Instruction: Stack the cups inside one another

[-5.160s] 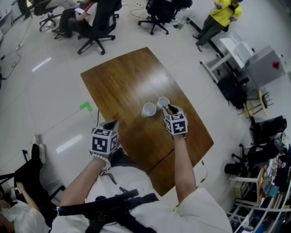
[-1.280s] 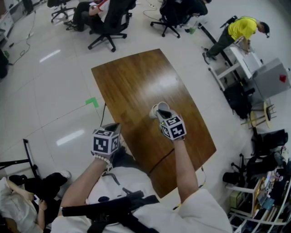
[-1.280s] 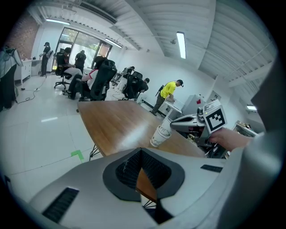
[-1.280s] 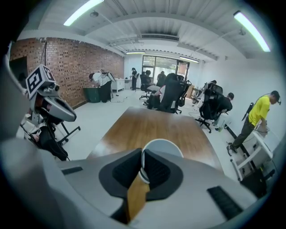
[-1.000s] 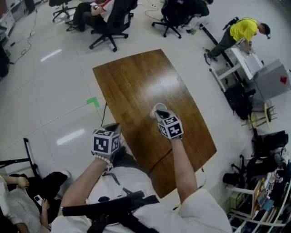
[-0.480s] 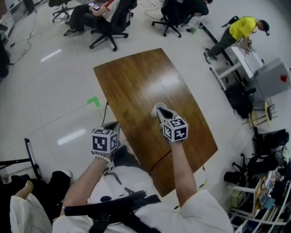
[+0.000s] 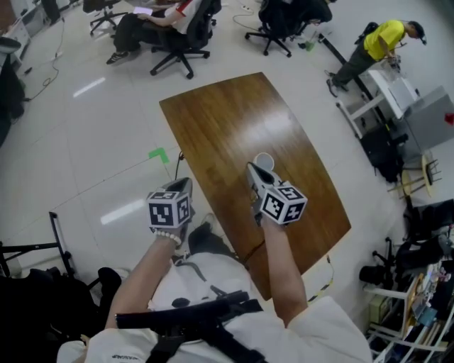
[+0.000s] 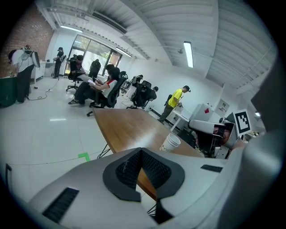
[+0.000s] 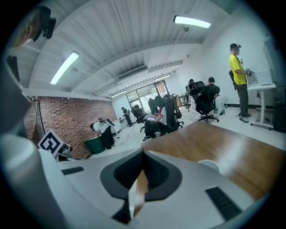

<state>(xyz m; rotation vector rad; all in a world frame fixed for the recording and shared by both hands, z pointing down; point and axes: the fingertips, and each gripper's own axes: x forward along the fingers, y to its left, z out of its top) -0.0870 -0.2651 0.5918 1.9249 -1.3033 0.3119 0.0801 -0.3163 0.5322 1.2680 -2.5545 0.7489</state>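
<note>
Right tongs (image 7: pixel 251 170) just closed empty, apparently lifted off stacked cups (image 7: pixel 263 162).

A glossy white tiled floor (image 7: pixel 85 142) surrounds a brown wooden table (image 7: pixel 234 120). Black office chairs (image 7: pixel 202 18) stand beyond it, a white desk (image 7: pixel 390 84) to the right. Brick wall (image 9: pixel 58 120), large windows (image 8: pixel 96 56), ceiling strip lights (image 9: pixel 65 67); perhaps green tape (image 7: pixel 157 154) marks the floor.
</note>
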